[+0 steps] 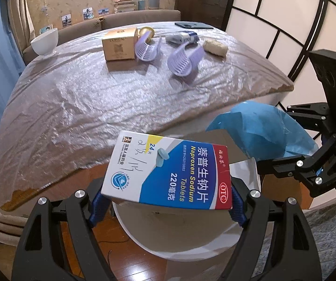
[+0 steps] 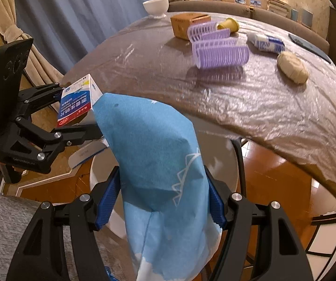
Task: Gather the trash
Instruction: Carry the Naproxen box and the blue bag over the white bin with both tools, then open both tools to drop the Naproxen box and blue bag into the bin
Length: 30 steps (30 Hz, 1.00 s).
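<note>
My left gripper (image 1: 166,207) is shut on a white, blue and red naproxen tablet box (image 1: 168,171), held off the table's near edge above a white round bin (image 1: 179,236). The box also shows in the right wrist view (image 2: 79,100), with the left gripper (image 2: 74,114) around it. My right gripper (image 2: 164,201) is shut on a blue paper packet (image 2: 158,164), held above the same bin (image 2: 102,164). In the left wrist view the packet (image 1: 261,131) sits at the right, next to the right gripper (image 1: 282,140).
On the plastic-covered table (image 1: 97,98) lie a gold carton (image 1: 120,44), two purple hair rollers (image 1: 184,61), a white-blue tube (image 1: 182,37), a beige lump (image 1: 215,47), a white bowl (image 1: 45,42) and a dark phone (image 1: 193,25). A sofa stands behind.
</note>
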Motion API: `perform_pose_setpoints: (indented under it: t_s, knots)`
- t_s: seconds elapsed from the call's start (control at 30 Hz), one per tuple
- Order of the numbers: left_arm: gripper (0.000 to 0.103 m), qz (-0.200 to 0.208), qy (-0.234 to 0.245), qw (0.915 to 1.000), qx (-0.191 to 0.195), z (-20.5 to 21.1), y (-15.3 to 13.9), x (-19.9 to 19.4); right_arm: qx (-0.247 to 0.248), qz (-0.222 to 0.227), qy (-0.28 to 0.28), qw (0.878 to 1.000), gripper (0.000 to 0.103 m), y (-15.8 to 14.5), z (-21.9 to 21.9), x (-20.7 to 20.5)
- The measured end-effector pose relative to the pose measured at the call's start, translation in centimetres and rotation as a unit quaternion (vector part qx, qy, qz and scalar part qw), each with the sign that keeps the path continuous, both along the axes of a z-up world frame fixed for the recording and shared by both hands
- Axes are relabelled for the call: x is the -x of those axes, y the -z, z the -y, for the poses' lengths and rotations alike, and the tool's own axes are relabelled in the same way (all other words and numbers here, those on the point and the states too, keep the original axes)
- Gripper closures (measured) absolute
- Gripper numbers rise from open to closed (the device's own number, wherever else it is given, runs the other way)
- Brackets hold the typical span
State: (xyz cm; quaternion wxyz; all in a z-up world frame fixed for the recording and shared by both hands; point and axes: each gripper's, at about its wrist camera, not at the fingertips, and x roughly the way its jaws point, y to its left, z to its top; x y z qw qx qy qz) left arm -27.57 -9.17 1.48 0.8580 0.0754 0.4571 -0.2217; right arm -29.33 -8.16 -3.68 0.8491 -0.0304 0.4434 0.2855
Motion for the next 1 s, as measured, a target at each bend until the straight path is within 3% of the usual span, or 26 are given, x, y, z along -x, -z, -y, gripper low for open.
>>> perform_pose_setpoints:
  t_s: [1.0]
  knots:
    - [0.021,-0.056,-0.011,0.9975,-0.043,1.5,6.2,-0.3,0.017,-0.06,0.029,0.998,0.037,6.1,-1.5,-3.4]
